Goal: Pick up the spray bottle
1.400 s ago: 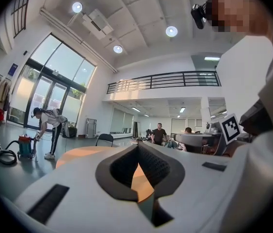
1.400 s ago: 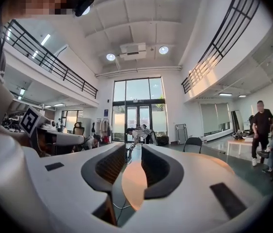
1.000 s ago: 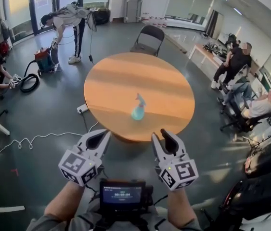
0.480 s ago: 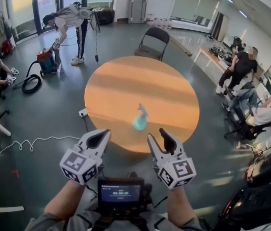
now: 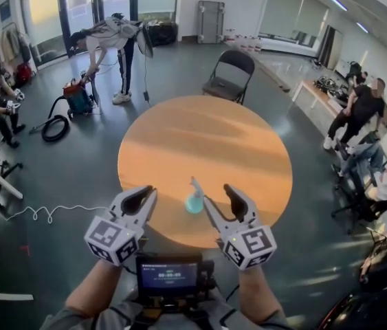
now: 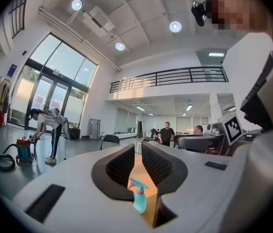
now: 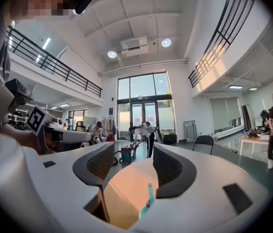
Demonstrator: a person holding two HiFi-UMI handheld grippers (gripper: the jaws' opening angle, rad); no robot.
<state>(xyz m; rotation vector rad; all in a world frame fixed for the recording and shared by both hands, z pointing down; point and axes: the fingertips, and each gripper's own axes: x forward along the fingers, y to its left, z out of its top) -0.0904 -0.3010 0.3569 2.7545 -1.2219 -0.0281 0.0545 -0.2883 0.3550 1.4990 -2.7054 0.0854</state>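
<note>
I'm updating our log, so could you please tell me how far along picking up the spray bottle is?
Done: nothing yet; the spray bottle stands upright on the round table, untouched. In hand: the left tongs and right tongs point toward it, both opening, each with nothing between its jaws. Left: close on the bottle and lift it.

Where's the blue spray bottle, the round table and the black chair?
spray bottle [image 5: 194, 203], head view, on its round blue body.
round table [image 5: 207, 139], head view, on bare wood near the middle.
black chair [image 5: 238, 62], head view, on its backrest.
</note>
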